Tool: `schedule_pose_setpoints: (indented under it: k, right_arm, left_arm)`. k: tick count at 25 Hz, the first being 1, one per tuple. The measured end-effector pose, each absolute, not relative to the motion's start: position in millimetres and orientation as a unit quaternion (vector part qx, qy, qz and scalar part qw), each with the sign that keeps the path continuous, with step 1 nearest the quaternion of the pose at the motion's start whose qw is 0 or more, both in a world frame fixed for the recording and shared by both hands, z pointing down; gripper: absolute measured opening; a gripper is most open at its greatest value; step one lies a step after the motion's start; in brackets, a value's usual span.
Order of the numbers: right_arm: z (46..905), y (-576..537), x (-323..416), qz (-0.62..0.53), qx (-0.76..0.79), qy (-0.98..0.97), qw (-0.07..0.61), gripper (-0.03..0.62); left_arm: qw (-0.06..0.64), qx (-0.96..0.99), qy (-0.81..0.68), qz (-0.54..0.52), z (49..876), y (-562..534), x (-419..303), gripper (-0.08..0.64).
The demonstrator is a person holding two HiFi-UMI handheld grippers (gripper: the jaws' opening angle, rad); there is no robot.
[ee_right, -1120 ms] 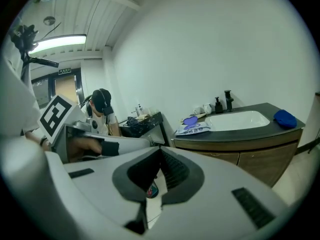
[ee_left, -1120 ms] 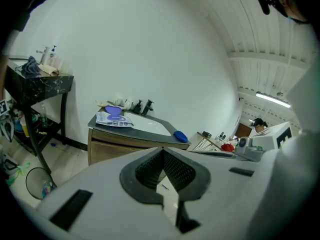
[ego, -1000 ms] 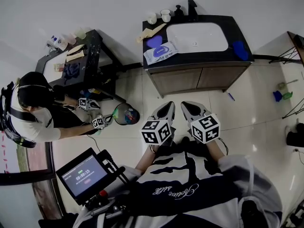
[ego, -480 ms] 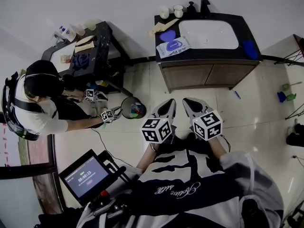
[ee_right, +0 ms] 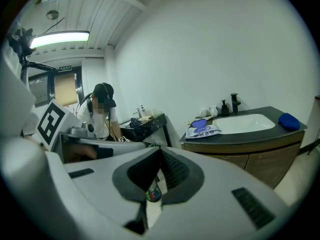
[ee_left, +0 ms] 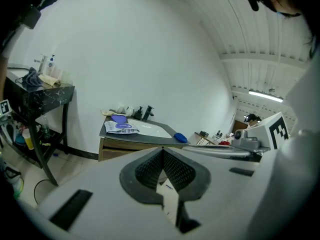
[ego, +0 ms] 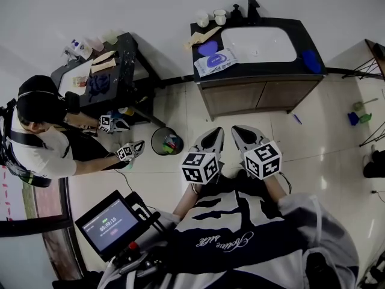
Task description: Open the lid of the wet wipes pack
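**Head view.** Your left tool (ego: 213, 135) and right tool (ego: 241, 132) were held side by side at your waist, both pointing toward the vanity counter (ego: 264, 72). The wet wipes pack (ego: 215, 62) lay flat on that counter, just beside the sink basin (ego: 258, 44) and well apart from both tools. Over the preceding second the counter only drifted slightly in frame and the tools kept their place. The pack had therefore come no nearer, and no work on it was under way. A second person (ego: 42, 134) worked near a waste bin (ego: 166, 142) on the floor.

**Left gripper view.** The left tool (ee_left: 162, 151) had its jaws brought together at the tips, with nothing between them. The pack (ee_left: 121, 128) showed far ahead on the counter, with a purple piece (ee_left: 118, 118) just behind it. You could not tell at this range whether that piece was the lid folded back or a separate object.

**Right gripper view.** The right tool (ee_right: 160, 152) was likewise closed and empty; only the waste bin (ee_right: 152, 194) on the floor showed through the gap below its tips. The pack (ee_right: 202, 131) lay distant, its lid too small to read as raised or down.
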State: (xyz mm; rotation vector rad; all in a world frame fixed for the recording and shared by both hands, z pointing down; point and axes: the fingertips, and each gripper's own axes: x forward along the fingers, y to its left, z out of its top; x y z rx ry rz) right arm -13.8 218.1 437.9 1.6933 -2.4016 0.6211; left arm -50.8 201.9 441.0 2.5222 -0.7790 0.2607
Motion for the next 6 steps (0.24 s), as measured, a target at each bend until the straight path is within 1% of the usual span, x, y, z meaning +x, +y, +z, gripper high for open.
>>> schedule_pose_setpoints:
  k: [6]
  right_arm:
    - [440.5, 224.9, -9.5, 0.208, 0.566, -0.794, 0.072, -0.002]
  left_arm:
    - [0.242, 0.924, -0.278, 0.101, 445.1, 207.3, -44.9, -0.002]
